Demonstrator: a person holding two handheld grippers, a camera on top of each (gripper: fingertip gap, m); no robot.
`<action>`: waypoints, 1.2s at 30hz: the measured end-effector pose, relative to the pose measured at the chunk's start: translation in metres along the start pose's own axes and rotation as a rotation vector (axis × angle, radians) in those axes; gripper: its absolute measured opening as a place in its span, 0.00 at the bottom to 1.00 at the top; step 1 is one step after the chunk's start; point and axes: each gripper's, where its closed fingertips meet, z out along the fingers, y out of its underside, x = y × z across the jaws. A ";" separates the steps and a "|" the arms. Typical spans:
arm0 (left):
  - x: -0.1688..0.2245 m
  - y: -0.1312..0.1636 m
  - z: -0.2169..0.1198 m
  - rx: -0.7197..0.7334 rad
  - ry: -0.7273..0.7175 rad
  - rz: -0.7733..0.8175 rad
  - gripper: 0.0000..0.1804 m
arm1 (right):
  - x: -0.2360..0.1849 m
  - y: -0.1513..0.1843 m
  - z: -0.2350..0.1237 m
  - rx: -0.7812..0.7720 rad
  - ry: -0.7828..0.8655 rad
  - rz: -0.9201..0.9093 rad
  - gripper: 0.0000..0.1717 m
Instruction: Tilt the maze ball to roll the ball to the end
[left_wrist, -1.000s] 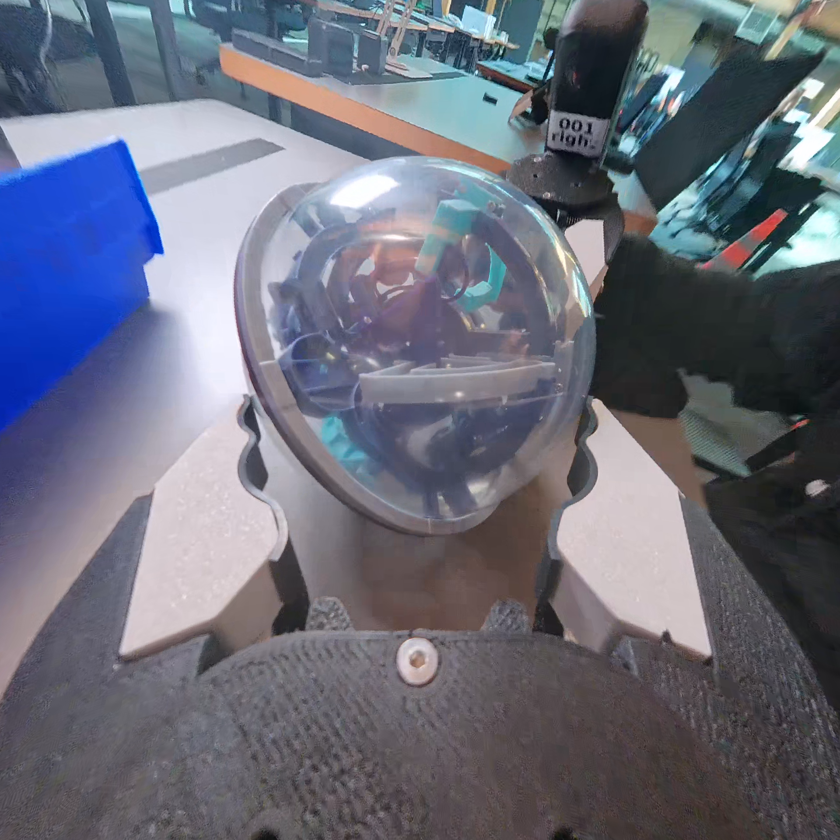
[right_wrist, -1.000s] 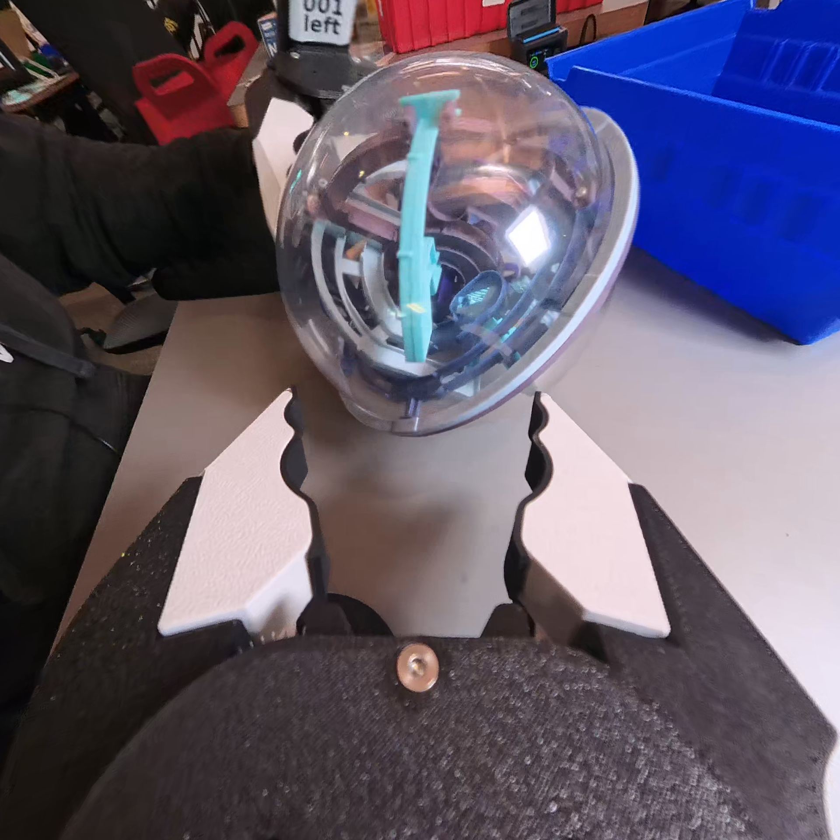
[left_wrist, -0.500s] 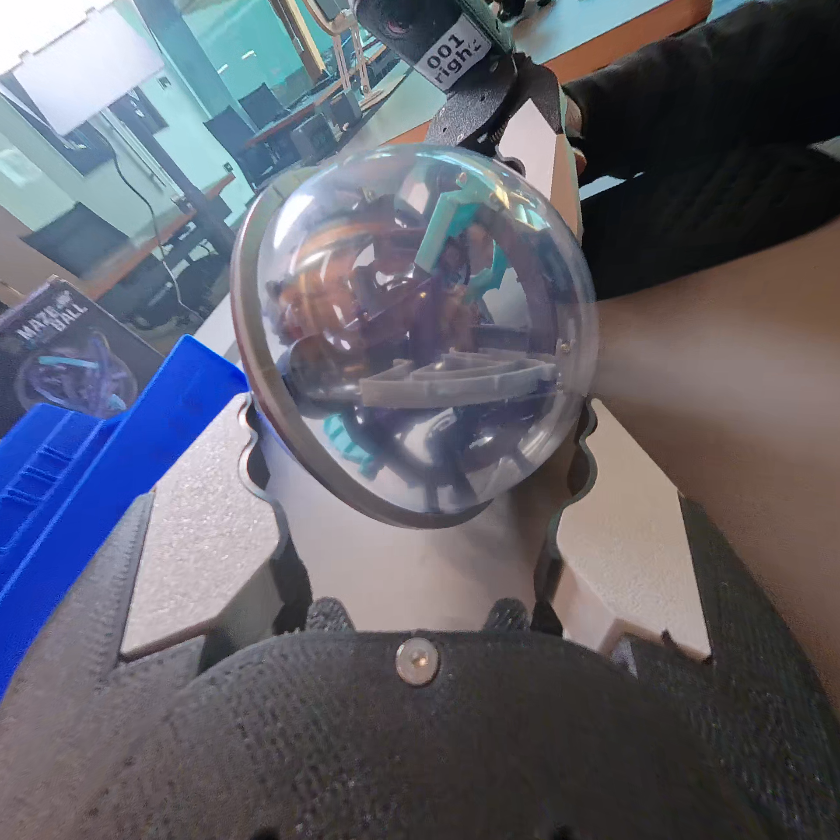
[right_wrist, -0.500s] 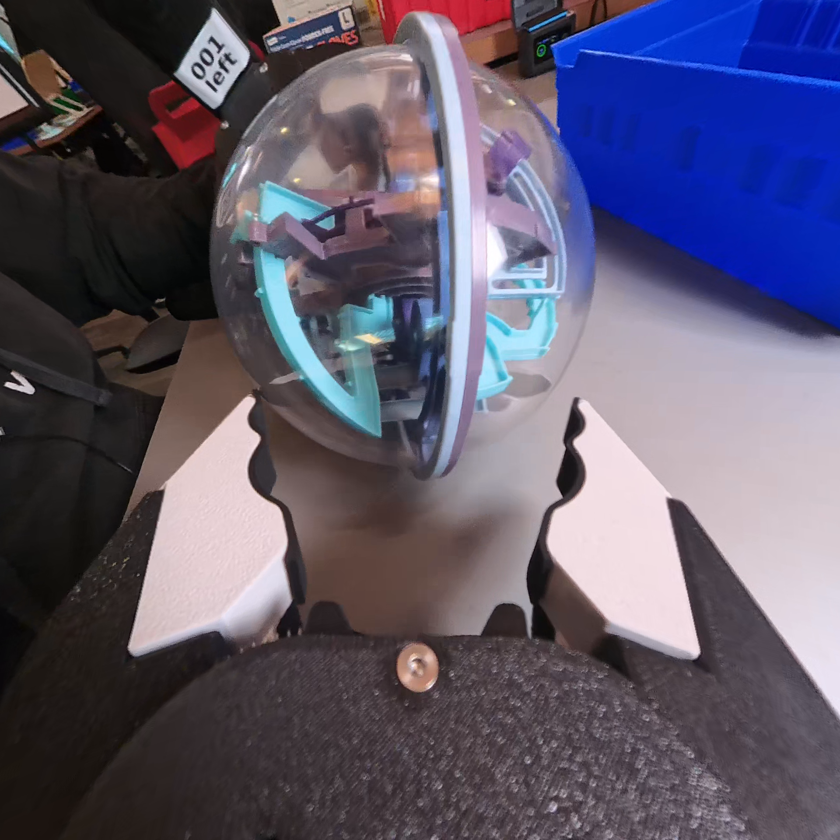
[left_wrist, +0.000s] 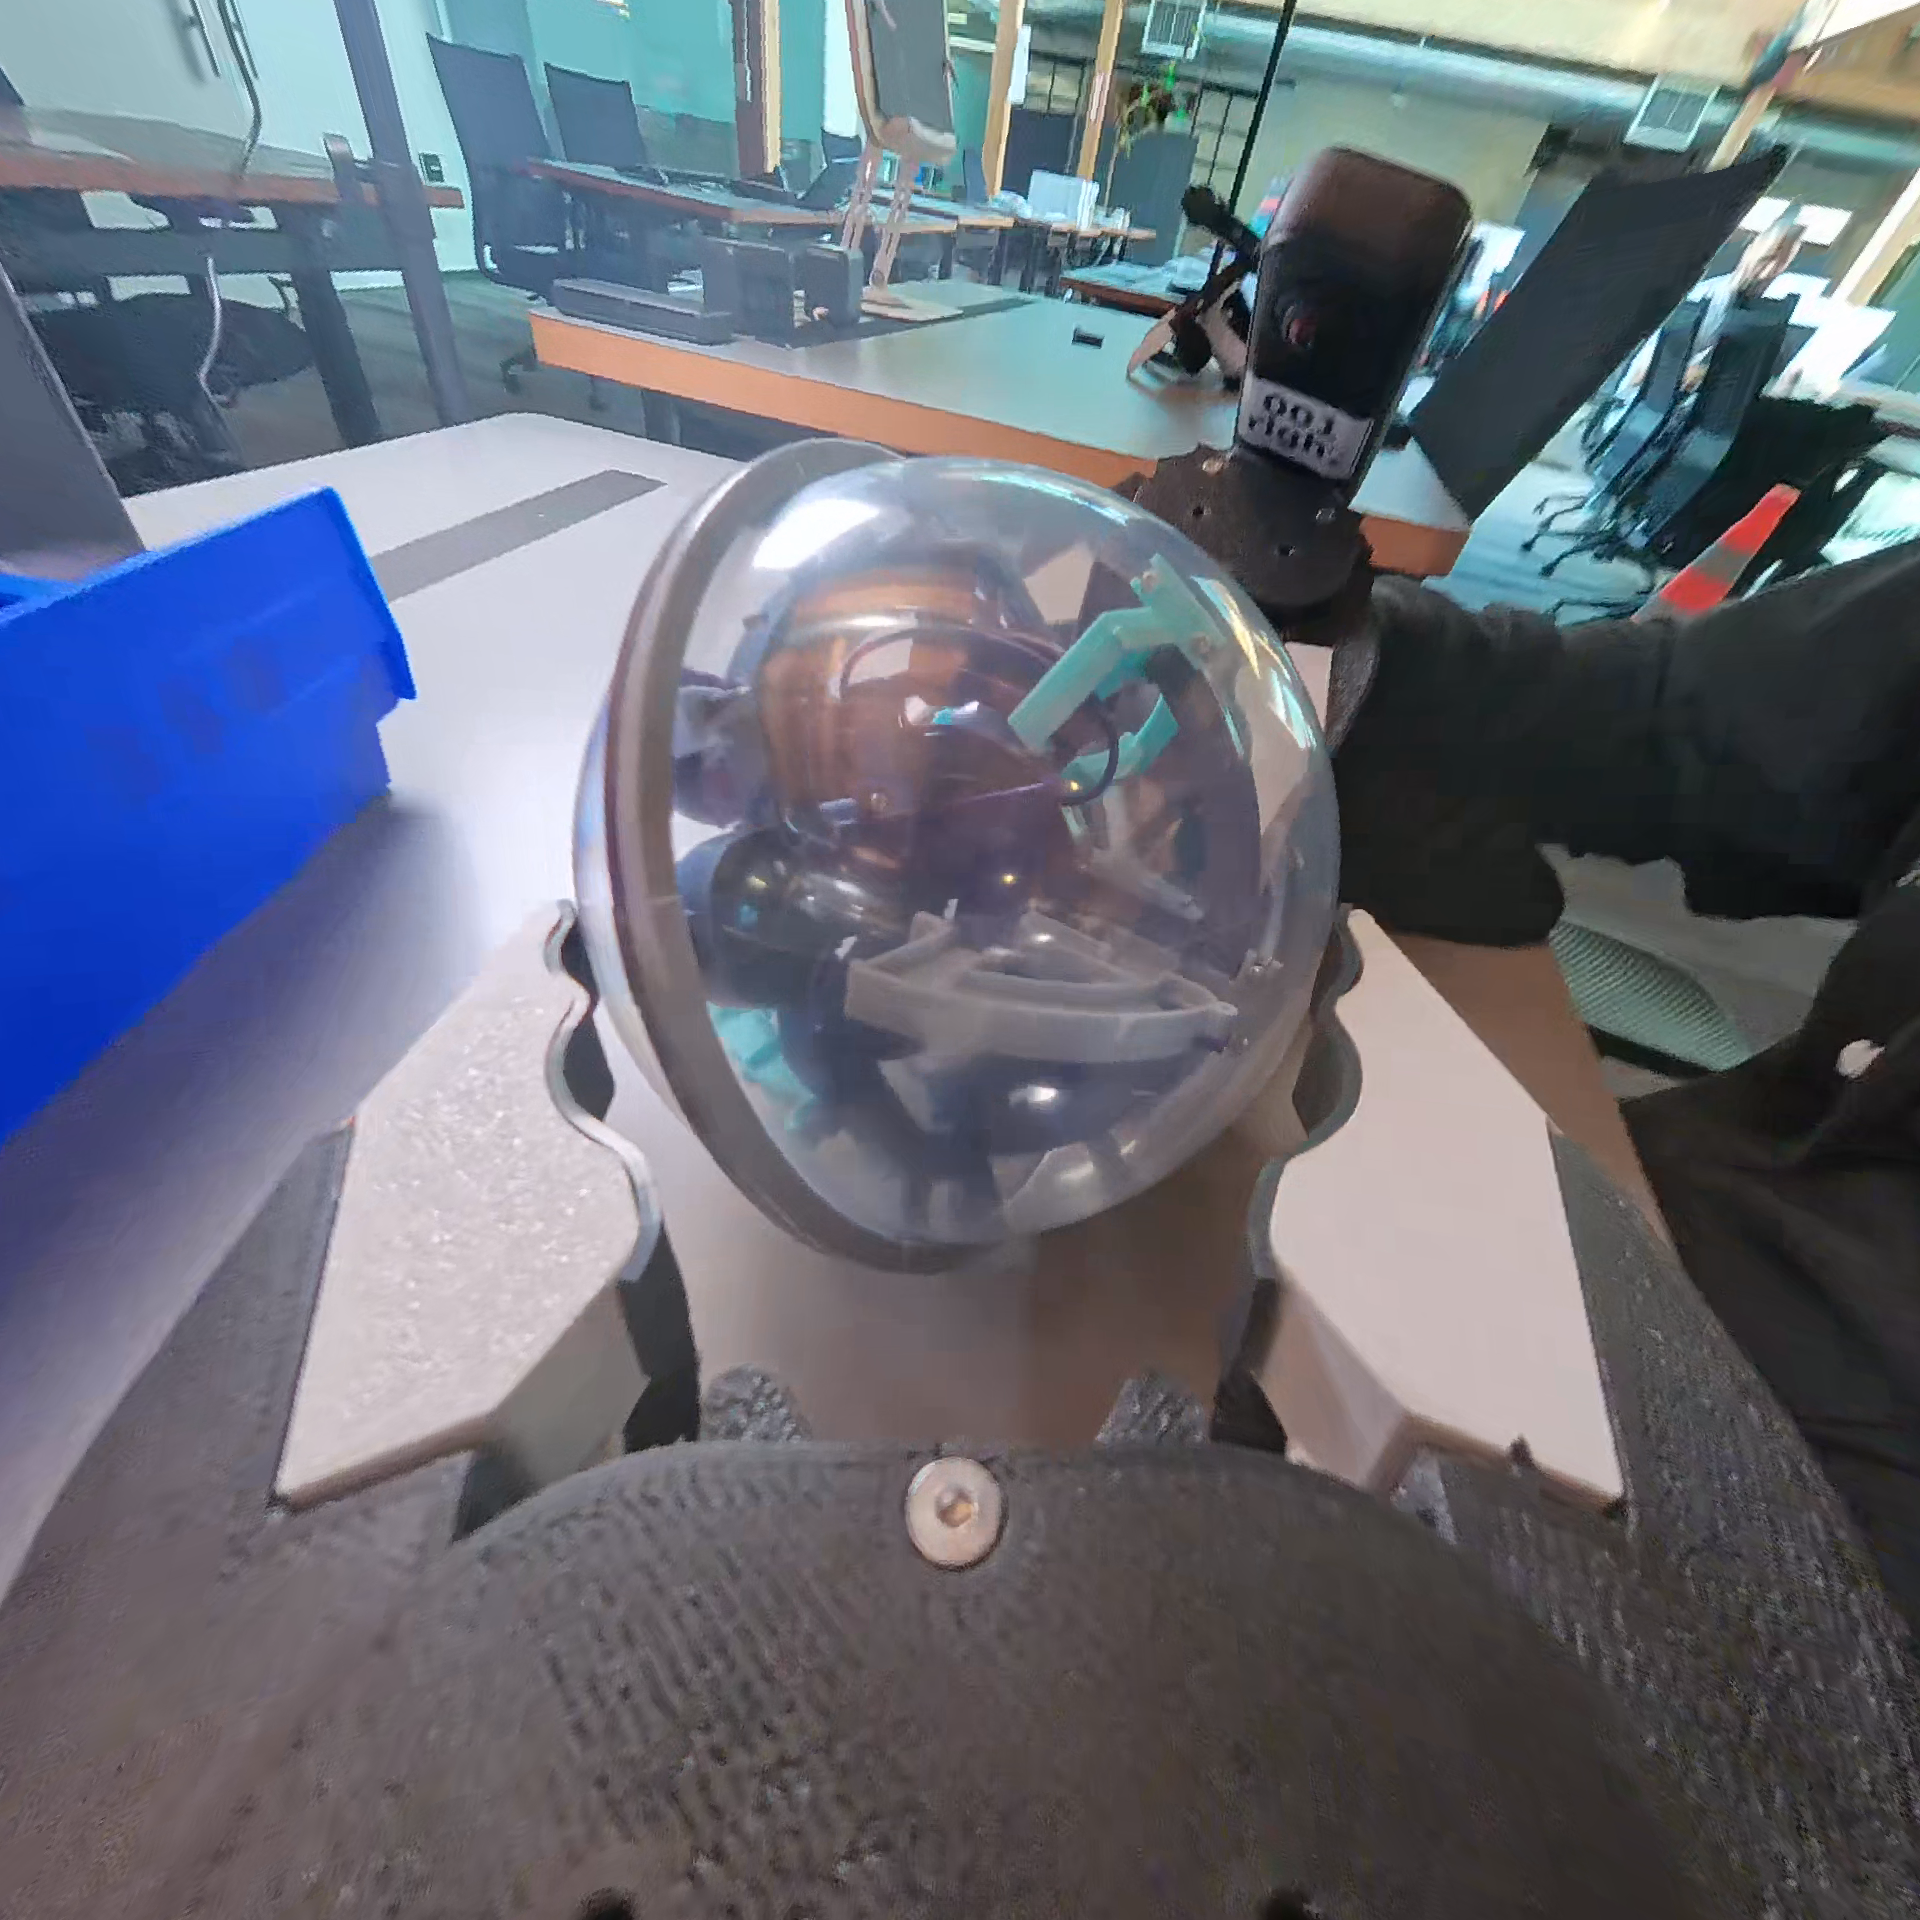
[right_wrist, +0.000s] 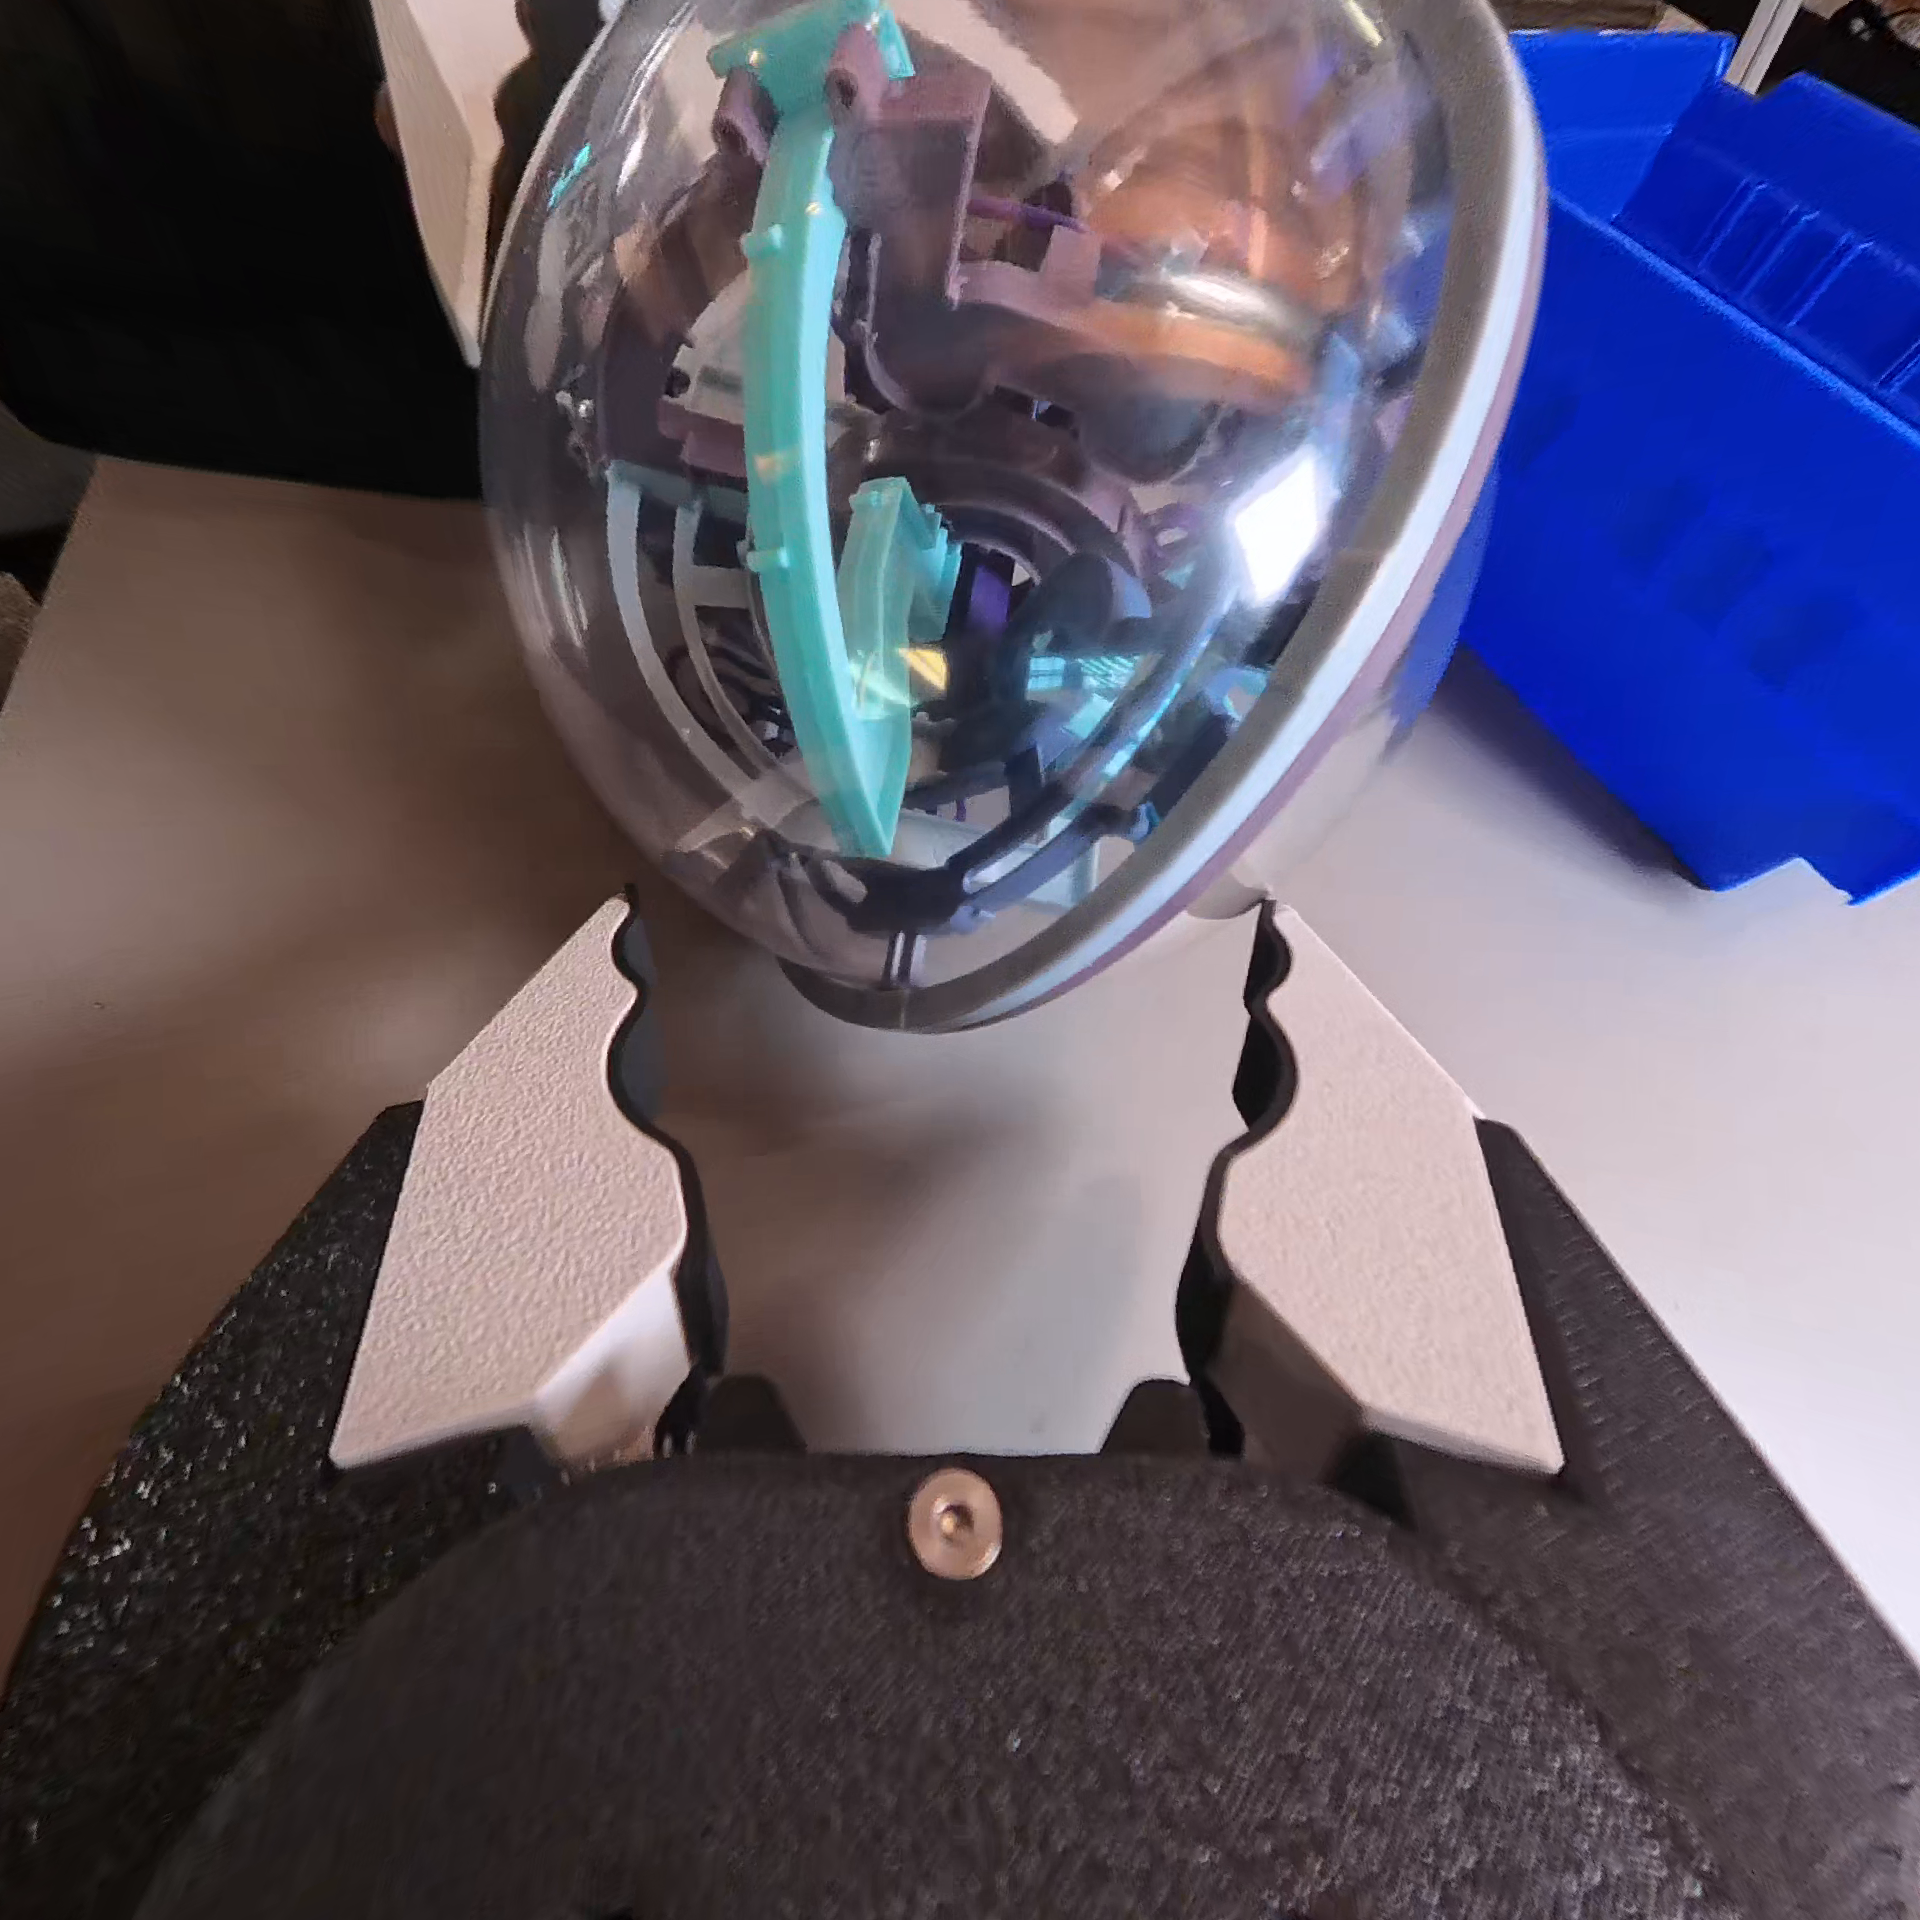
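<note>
Maze ball (left_wrist: 956, 852), a clear sphere with teal, purple and grey tracks inside, is held above the pale table (left_wrist: 499, 499) between the fingertips of the left gripper (left_wrist: 951, 997). Both wavy black pads (left_wrist: 582, 1039) of that gripper are pressed against the sphere's lower flanks, one on each side, so the ball is clamped at a wide spread. Being round, the ball has no long axis of its own; its orientation is given by the grey equatorial band, which is tilted well off level. In the left wrist view the band is seen running from the upper left down and round under the bottom; in the right wrist view it is seen slanting from the upper right down to the lower middle of the maze ball (right_wrist: 997, 499). A long teal arc is seen standing nearly upright in the near half. The right gripper (right_wrist: 940, 966) is spread open just below and short of the ball, with a gap left between its fingertips (right_wrist: 1273, 966) and the shell. A blue bin (right_wrist: 1714, 468) is seen on the table beside the ball.
</note>
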 end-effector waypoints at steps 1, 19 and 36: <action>0.000 -0.002 -0.001 0.017 0.015 -0.027 0.73 | 0.000 -0.001 -0.001 0.009 -0.009 0.014 0.65; 0.013 -0.008 0.005 -0.056 0.183 -0.153 0.82 | -0.004 -0.047 -0.008 0.135 -0.098 0.146 0.75; 0.041 -0.186 -0.047 0.122 0.213 0.168 0.82 | 0.010 -0.225 -0.085 0.359 0.072 -0.158 0.74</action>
